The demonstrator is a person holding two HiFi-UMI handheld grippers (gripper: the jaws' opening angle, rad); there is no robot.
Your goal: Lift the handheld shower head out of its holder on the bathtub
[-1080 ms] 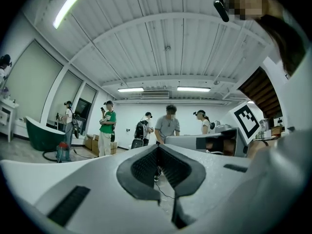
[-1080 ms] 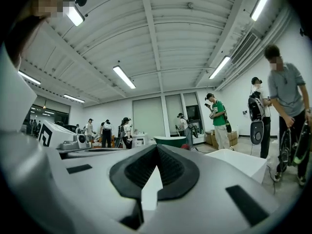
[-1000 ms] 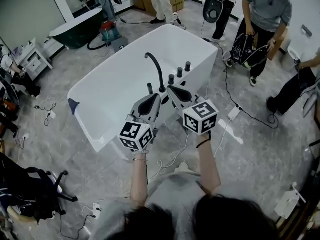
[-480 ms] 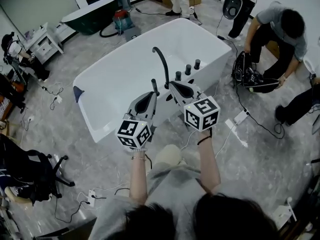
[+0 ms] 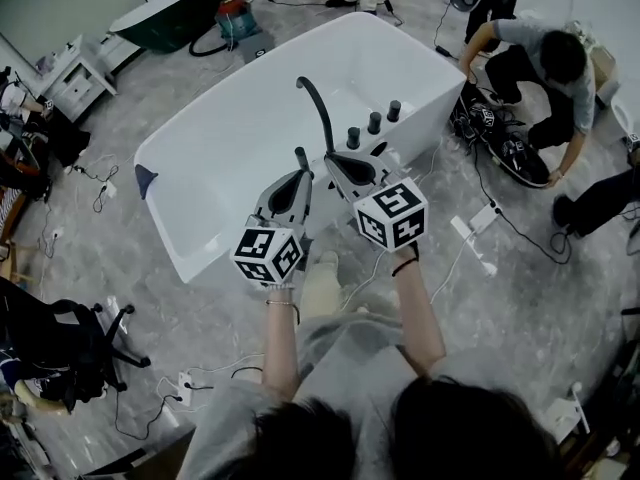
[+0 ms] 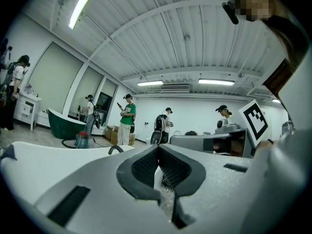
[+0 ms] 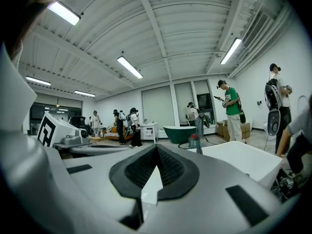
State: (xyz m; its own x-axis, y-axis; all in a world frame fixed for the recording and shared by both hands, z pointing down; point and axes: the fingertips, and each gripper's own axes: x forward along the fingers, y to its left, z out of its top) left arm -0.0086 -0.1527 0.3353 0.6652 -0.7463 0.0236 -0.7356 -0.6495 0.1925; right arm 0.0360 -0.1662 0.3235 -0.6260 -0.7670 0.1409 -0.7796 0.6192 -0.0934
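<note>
The white bathtub [image 5: 215, 163] lies ahead of me in the head view. On its near rim stand a curved black spout [image 5: 316, 108], three black knobs [image 5: 372, 123] and the thin black handheld shower head [image 5: 300, 156], upright in its holder. My left gripper [image 5: 296, 176] hovers just in front of the shower head, jaws together and empty. My right gripper [image 5: 336, 160] is beside it, near the spout's base, also shut and empty. In the left gripper view the left gripper [image 6: 157, 150] points level over the tub rim [image 6: 29, 165]. The right gripper [image 7: 156, 147] sees the tub [image 7: 243, 162] at its right.
A person [image 5: 545, 63] bends over a black bag [image 5: 510, 148] right of the tub. Cables and a power strip [image 5: 470, 233] lie on the floor. A dark green tub [image 5: 165, 18], a vacuum [image 5: 238, 13], a white cabinet [image 5: 75, 83] and an office chair [image 5: 70, 353] stand around.
Both grippers have sunk and moved forward toward the tub's near rim, still shut. The person at the right has bent lower over the bag.
</note>
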